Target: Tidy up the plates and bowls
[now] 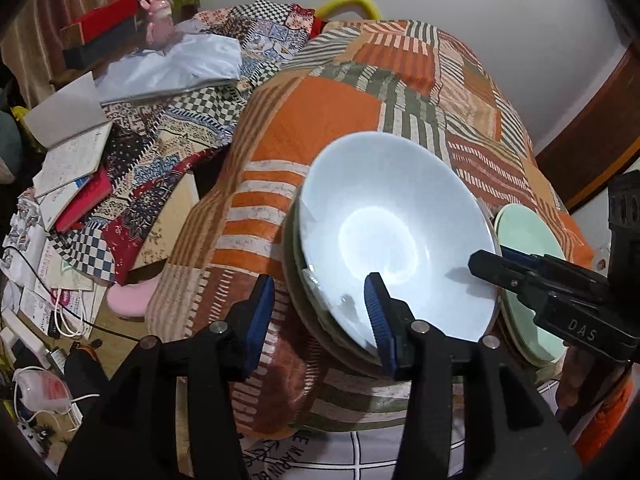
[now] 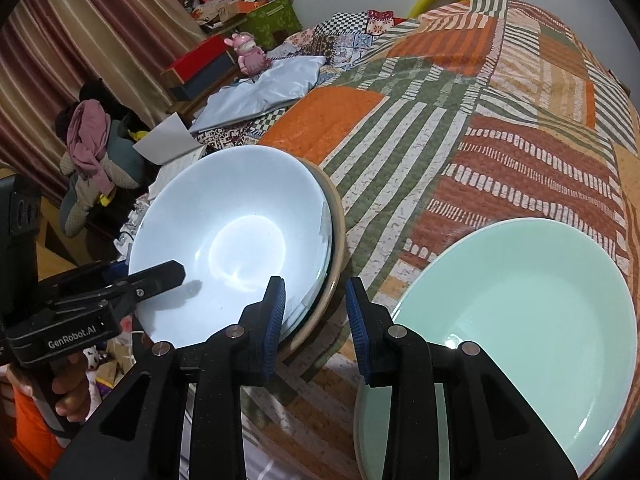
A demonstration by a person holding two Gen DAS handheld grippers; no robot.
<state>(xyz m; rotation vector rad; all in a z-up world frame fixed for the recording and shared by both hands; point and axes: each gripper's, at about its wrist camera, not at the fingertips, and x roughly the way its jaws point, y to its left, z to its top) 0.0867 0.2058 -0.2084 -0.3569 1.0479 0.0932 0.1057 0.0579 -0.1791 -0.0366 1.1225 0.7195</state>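
The pale blue bowl (image 1: pixel 394 236) sits on top of a small stack of dishes on the patchwork quilt (image 1: pixel 320 104), with a tan-rimmed dish (image 2: pixel 335 216) under it; the bowl itself holds nothing. Just beside the stack lies a mint green plate (image 2: pixel 520 320), also bare. The left gripper (image 1: pixel 320 316) hangs at the bowl's near rim, fingers apart, one pad inside the bowl, nothing clamped. The right gripper (image 2: pixel 316 312) hovers between stack and plate, fingers apart and gripping nothing. To stack well, I judge the plate should be pinched at its rim and kept level.
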